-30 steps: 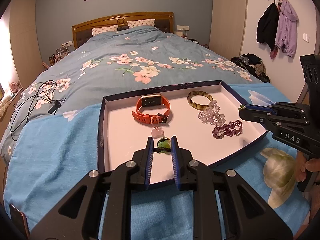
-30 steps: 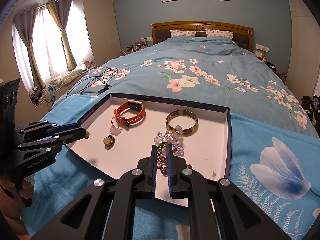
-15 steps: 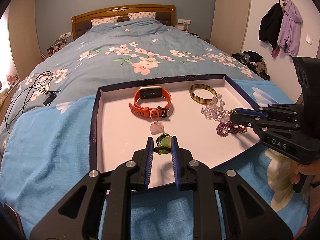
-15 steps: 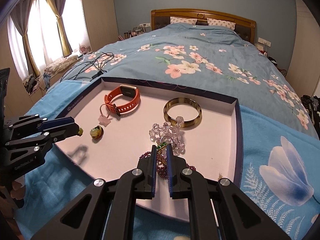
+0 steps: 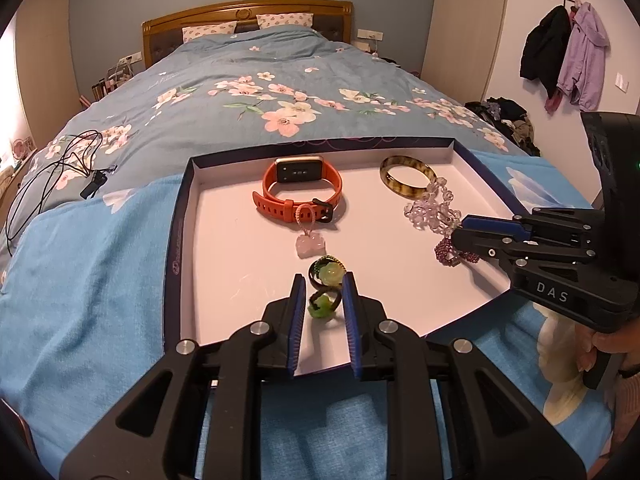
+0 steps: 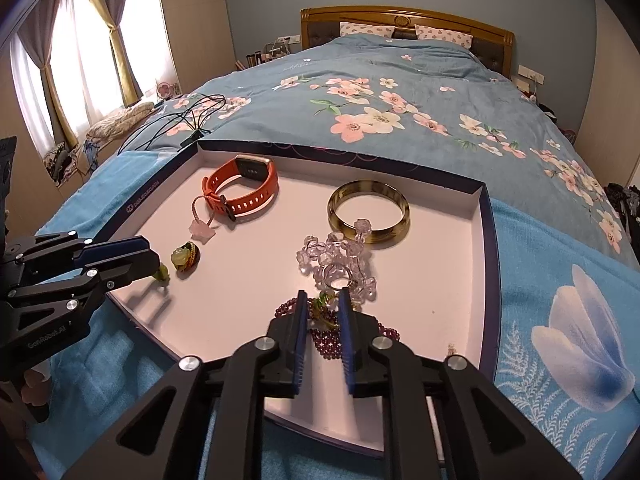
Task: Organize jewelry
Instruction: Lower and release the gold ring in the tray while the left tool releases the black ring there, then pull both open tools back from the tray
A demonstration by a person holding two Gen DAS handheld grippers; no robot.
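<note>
A shallow white tray (image 5: 224, 240) (image 6: 448, 248) with a dark rim lies on the bed. In it lie an orange smartwatch (image 5: 298, 188) (image 6: 244, 188), a brown bangle (image 5: 408, 176) (image 6: 368, 212), a clear bead bracelet (image 5: 432, 208) (image 6: 340, 264), a purple bead bracelet (image 5: 454, 254) (image 6: 360, 336) and a pink charm (image 5: 310, 246) (image 6: 202, 232). My left gripper (image 5: 322, 292) (image 6: 154, 262) is shut on a green-flower ring (image 5: 322, 306); another green-flower ring (image 5: 328, 272) (image 6: 184, 258) lies just beyond. My right gripper (image 6: 323, 308) (image 5: 460, 234) stands slightly apart over the purple bracelet, around a small green piece (image 6: 322, 306).
The tray sits on a blue towel (image 5: 88, 272) over a floral duvet (image 5: 280, 92). A black cable (image 5: 60, 168) lies left of the tray. Coats (image 5: 568, 52) hang on the right wall; curtains (image 6: 76, 60) are on the left.
Both grippers moved forward and lower over the tray. The right jaws have parted from shut to slightly open. The left gripper still holds its ring.
</note>
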